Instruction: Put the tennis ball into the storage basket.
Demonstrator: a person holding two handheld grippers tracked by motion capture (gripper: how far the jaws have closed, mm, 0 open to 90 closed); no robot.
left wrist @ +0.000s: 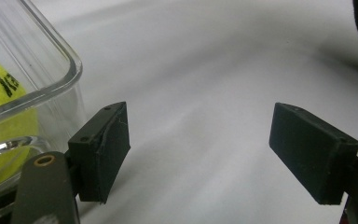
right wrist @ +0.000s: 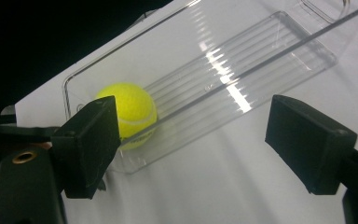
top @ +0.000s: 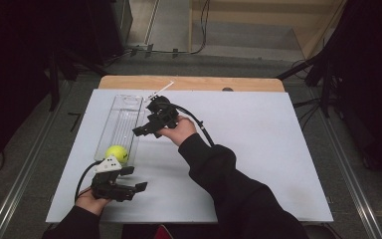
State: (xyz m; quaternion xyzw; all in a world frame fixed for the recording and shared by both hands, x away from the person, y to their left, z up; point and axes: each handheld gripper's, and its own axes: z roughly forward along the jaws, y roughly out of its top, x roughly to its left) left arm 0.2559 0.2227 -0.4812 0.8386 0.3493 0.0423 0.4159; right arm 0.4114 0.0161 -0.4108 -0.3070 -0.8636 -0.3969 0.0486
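Tennis ball (top: 117, 153) seated at near end of clear plastic tray (top: 122, 110). Right gripper (top: 140, 130) held above tray, released, empty. Left gripper (top: 134, 178) parked beside tray, released.

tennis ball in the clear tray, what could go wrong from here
1. The tennis ball sits loose at the near end of the clear tray; a nudge could send it rolling along the ribbed floor.
2. The left gripper rests open right beside the tray's near corner, so moving it carelessly might shove the light tray across the white sheet.
3. The right gripper hovers open over the tray's rim and could clip it.
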